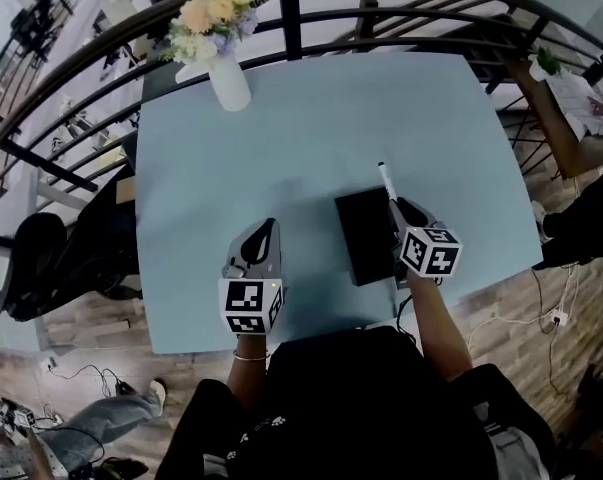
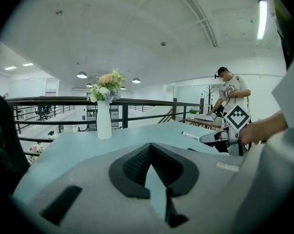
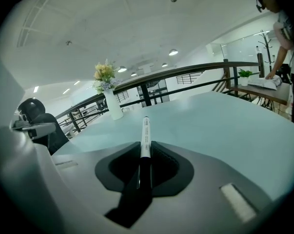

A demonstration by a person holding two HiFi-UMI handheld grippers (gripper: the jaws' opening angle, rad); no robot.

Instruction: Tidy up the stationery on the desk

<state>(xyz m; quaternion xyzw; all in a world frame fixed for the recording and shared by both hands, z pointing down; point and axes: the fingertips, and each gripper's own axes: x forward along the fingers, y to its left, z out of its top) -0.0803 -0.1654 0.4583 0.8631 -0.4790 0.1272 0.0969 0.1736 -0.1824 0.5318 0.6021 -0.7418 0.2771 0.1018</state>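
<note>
A pale blue rectangular surface (image 1: 311,118) fills the head view, ringed by a dark curved railing. At its far left corner stands a white ceramic vase with a bunch of pale yellow and cream flowers (image 1: 228,80), upright and well apart from everything else.

The right tool (image 1: 396,206) grips a slim white marker pen with a dark rear end (image 1: 385,181). In the right gripper view the pen (image 3: 146,133) lies straight along the line of the jaws, which are narrowed onto its dark part, while its white barrel juts out ahead of the tool (image 3: 146,152) over the surface. The tool hovers at the far right edge of a flat black rectangular case (image 1: 366,236) that lies on the near half of the surface.

The left tool (image 1: 269,224) sits left of the case, apart from it. In the left gripper view its jaws are pressed together with nothing between them (image 2: 150,150); beyond them the vase (image 2: 104,121) and, at the right, the pen (image 2: 189,135) in the other tool (image 2: 209,138) are visible.
</note>
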